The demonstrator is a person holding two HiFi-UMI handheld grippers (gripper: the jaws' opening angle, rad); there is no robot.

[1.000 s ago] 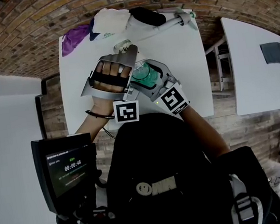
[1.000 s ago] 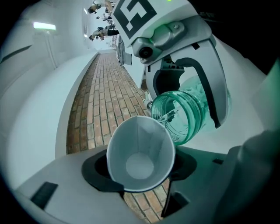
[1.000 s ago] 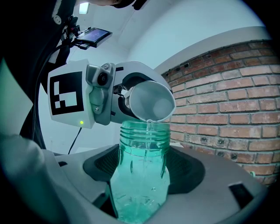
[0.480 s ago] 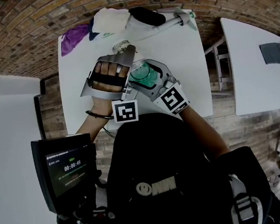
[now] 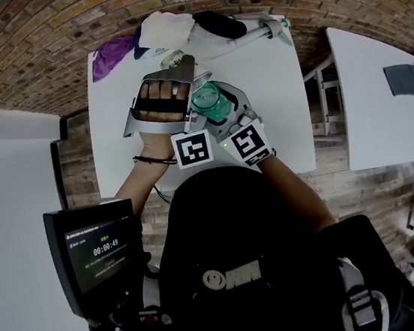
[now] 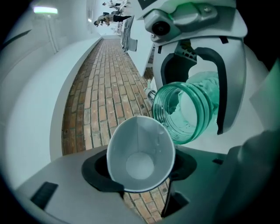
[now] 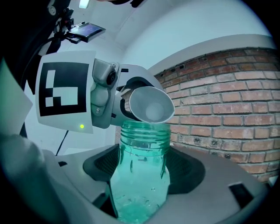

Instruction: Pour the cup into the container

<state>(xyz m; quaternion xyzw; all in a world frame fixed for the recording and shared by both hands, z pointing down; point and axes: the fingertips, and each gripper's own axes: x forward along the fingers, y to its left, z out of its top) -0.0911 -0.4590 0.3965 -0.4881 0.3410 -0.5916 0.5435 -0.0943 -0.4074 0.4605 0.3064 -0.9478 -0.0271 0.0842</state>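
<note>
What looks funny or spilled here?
The white paper cup, pinched in the left gripper, has its rim squeezed into an egg shape. It lies tipped at the mouth of the green jar in the right gripper and looks empty. No spill shows.

Over the near middle of the table (image 5: 276,114), the left gripper (image 6: 139,168) is just left of the right gripper (image 7: 143,170). The cup (image 6: 140,148) is clamped between the left jaws and the container (image 7: 141,144) upright between the right ones. The tilted cup's rim sits right above the container's mouth (whether they touch is unclear). Cloths (image 5: 163,30) lie along the table's far edge, a second table (image 5: 372,101) stands well apart to the right, and a screen (image 5: 101,250) is at the near left.
</note>
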